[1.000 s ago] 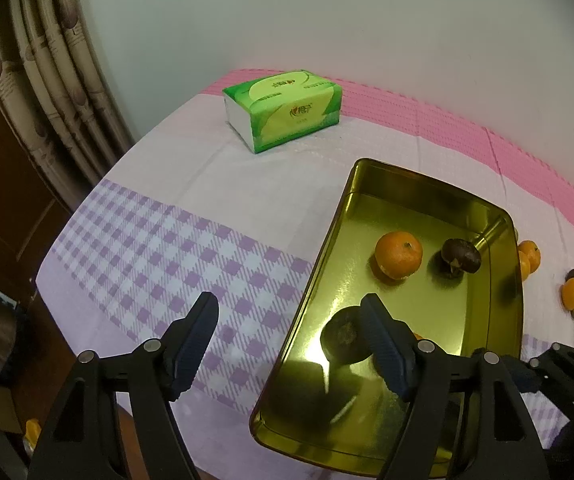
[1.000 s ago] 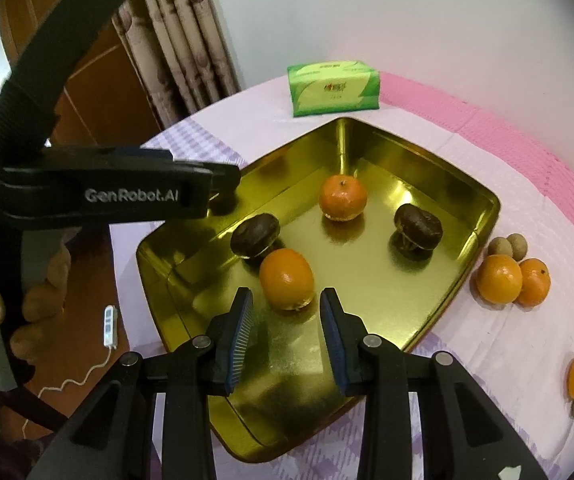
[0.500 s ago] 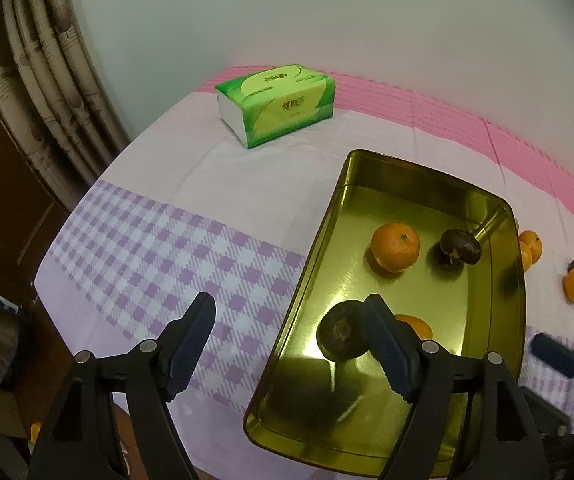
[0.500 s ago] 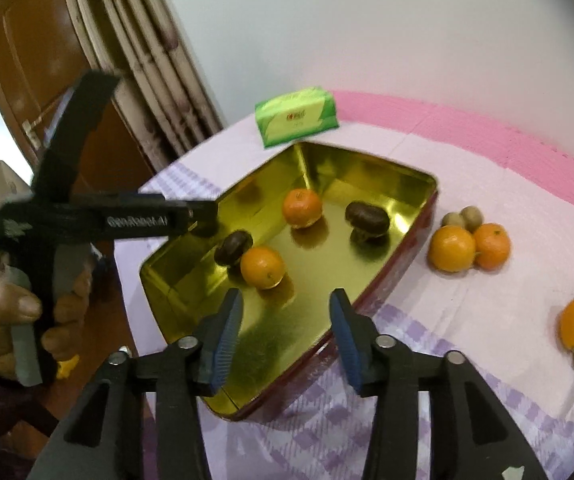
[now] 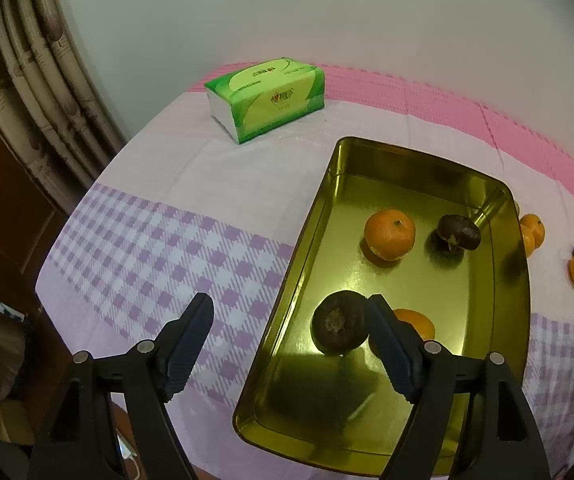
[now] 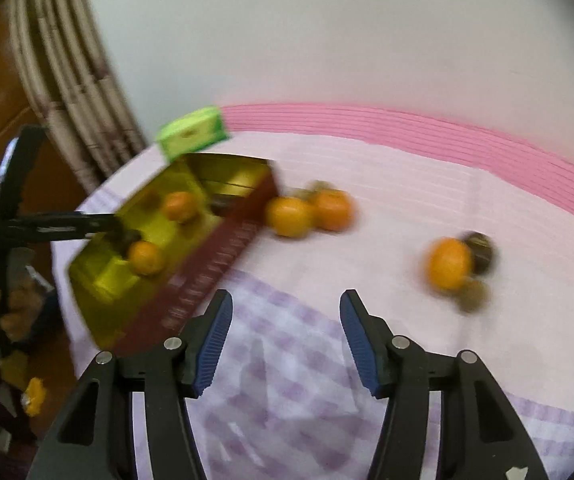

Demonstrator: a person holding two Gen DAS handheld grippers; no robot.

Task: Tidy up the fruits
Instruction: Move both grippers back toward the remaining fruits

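The gold tray (image 5: 315, 240) sits on the table (image 5: 159, 248), which is covered by a cloth of white, purple check and a pink band. Inside the tray lie four fruits: an orange (image 5: 389, 234) near the middle, a dark brown fruit (image 5: 458, 232) just beside it toward the tray's far corner, a second dark brown fruit (image 5: 340, 322) toward the tray's near end, and another orange (image 5: 417, 322) partly hidden behind a finger.

The left gripper (image 5: 291, 342) hangs over the near left edge of the tray. Its fingers (image 5: 189, 340) stand wide apart with nothing between them but cloth and the tray's rim; one finger is over the cloth, the other over the tray, right next to the near dark fruit.

The right gripper (image 6: 285, 338) is over the checked cloth to the right of the tray, in a blurred view. Its fingers (image 6: 213, 340) are opening, with nothing between them.

Outside the tray, two oranges (image 6: 307, 210) lie side by side just beyond its right wall. Farther from the tray sits a lone orange (image 6: 447, 264) with a dark fruit (image 6: 481, 254) and a small brownish one (image 6: 473, 294) against it.

A green tissue pack (image 5: 265, 98) rests beyond the tray's far end, near the wall.
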